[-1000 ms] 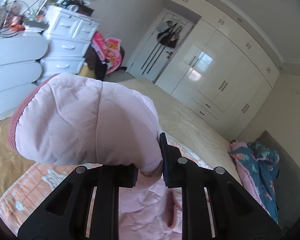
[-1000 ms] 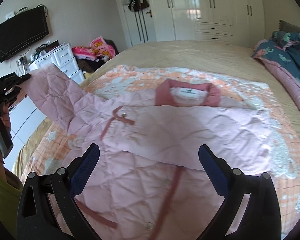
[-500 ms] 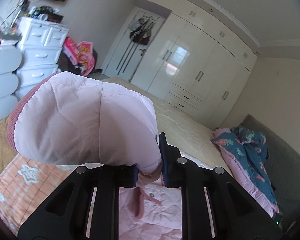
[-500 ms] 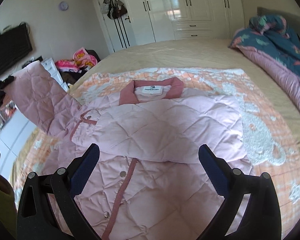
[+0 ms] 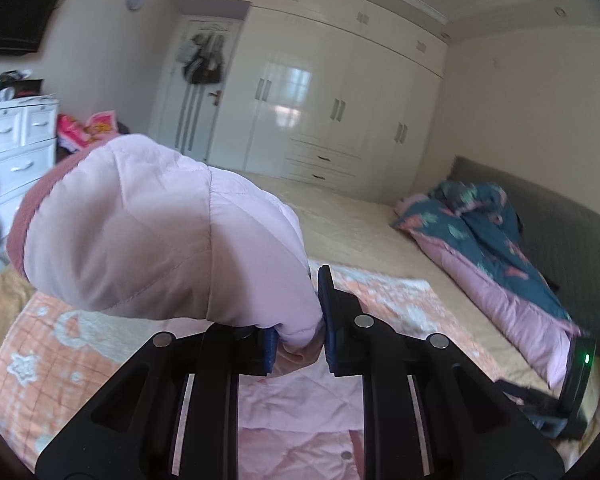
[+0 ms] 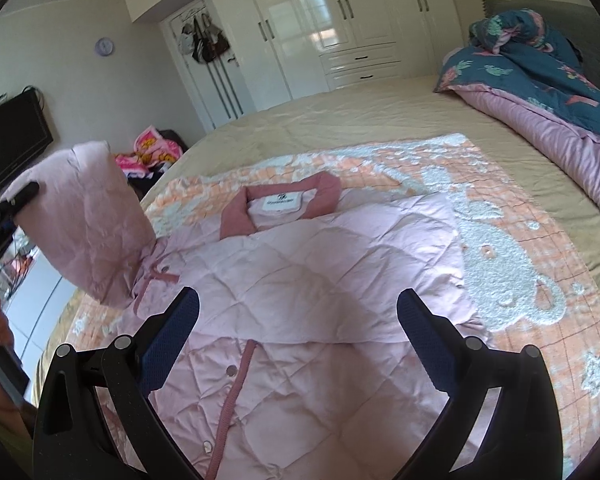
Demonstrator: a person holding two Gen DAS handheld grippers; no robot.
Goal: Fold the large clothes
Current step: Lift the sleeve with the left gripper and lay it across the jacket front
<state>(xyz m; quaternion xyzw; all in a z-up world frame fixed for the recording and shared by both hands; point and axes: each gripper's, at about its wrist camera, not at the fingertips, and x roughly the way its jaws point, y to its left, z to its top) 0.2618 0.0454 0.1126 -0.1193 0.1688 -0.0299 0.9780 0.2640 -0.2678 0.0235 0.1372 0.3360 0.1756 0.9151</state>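
Carried further across the bed since a second ago: the sleeve (image 5: 160, 232) clamped in the left gripper (image 5: 300, 336), now lifted over the near left edge of the blanket (image 6: 512, 280) rather than out past the bed's side. Rolled a little too, so the wardrobe (image 5: 340, 112) sits more upright in the left view than before. Pinched tight on the sleeve's pale pink quilted cloth, blue pads pressing a fold of it, with the darker pink cuff (image 5: 32, 208) sticking out to the left. Seen from the right camera as a raised, crumpled sleeve (image 6: 88, 232) hanging up from the jacket's shoulder, the left gripper (image 6: 16, 200) dark at the frame's left edge.

Spread wide and empty, the right gripper (image 6: 298, 336), hovering over the jacket's middle with nothing between its blue pads (image 6: 172, 340).

Laid flat, front up, on the orange and white blanket near the foot of the bed (image 6: 360, 112): the pink quilted jacket (image 6: 300, 280), collar (image 6: 280, 204) toward the far side, white label showing inside it. Already folded across the chest, the other sleeve and side panel, ending in a straight edge above the snap placket (image 6: 236, 392).

Bunched along the right edge of the bed, a dark blue and pink quilt (image 6: 540, 80). Beyond the left edge, a white dresser (image 5: 16, 140) and a television (image 6: 8, 148) on the wall.
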